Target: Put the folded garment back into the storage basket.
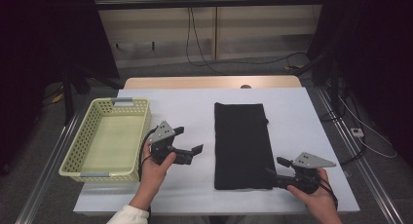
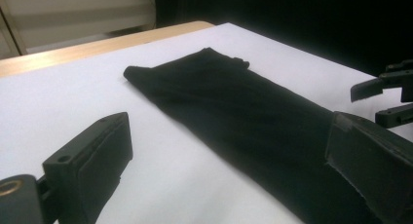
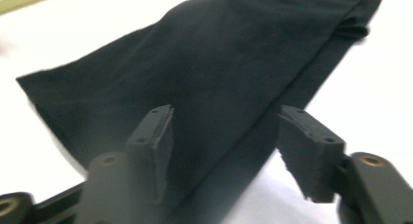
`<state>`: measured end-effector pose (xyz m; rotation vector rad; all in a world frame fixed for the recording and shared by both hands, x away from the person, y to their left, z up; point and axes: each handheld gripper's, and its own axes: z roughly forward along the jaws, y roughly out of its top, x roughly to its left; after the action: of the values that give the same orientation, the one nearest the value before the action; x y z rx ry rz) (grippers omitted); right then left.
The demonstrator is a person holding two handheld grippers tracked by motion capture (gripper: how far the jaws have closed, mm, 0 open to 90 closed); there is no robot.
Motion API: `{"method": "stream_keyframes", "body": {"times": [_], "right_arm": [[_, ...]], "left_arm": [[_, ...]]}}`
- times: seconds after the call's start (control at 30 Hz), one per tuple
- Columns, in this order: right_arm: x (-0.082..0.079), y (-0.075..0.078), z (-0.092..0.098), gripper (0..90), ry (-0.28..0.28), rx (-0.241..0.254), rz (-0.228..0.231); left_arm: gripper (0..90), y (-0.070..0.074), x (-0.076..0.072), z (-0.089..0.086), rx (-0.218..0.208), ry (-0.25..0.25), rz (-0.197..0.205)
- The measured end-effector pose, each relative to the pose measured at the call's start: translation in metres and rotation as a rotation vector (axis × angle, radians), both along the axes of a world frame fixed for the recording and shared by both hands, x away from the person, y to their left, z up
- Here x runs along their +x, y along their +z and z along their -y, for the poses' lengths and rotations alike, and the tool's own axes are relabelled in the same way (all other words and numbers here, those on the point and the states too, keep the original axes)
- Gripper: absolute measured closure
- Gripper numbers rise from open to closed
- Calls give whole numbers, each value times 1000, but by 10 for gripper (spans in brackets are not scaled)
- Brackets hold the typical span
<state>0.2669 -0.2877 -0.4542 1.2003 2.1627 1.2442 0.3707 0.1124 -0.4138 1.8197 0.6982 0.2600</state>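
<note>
White covering spreads over most of the desk (image 1: 297, 136) I am working at, with a strip of bare wood showing along its far edge and dark floor and cables beyond. Largest on the surface is the black cloth (image 1: 242, 146), folded into a long flat rectangle that runs from the near edge toward the far side, a little right of the middle; in the left gripper view it stretches away as a dark band (image 2: 234, 107), and in the right gripper view it lies broad across the white covering (image 3: 209, 73). To the left sits a pale yellow lattice basket (image 1: 92, 131) with grey handles at its ends, well apart from the cloth. Between basket and cloth I have my left hand-held gripper (image 1: 189, 140), lifted off the covering and pointing toward the cloth; its jaws stand wide apart with nothing between them, released, as its own view confirms (image 2: 229, 160). My right hand-held gripper (image 1: 275, 166) lies low at the near right corner of the cloth, pointing left into it. From its own view (image 3: 224, 151) the two jaws straddle the cloth's edge, one over the fabric and one at its border, part-way closed; I cannot see the pads pressing the fabric, so I count it as not yet clamped.
</note>
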Motion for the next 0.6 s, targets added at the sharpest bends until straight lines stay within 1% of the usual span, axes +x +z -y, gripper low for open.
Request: {"method": "stream_keyframes", "body": {"times": [0.1,0.13,0.2,0.3,0.4,0.47,0.57,0.6], "right_arm": [[2,-3,-4,527,28,-26,-37],[2,-3,-5,556,32,-29,-50],[3,-5,-6,570,39,-33,-61],[3,-5,-7,637,56,-36,-71],[4,-6,-9,691,67,-34,-101],[5,-9,-10,698,63,-47,-128],[6,-9,-11,746,50,-58,-131],[6,-9,-11,775,47,-59,-129]], "left_arm": [[37,-1,0,2,2,1,-3],[37,-1,-1,3,8,-9,-2],[38,-1,-2,4,10,-12,1],[38,-1,-2,3,11,-6,-1],[38,-1,-2,3,14,-5,0],[38,-1,-2,3,15,-5,3],[38,-1,-2,3,17,-8,4],[38,-1,-3,3,16,-7,1]]}}
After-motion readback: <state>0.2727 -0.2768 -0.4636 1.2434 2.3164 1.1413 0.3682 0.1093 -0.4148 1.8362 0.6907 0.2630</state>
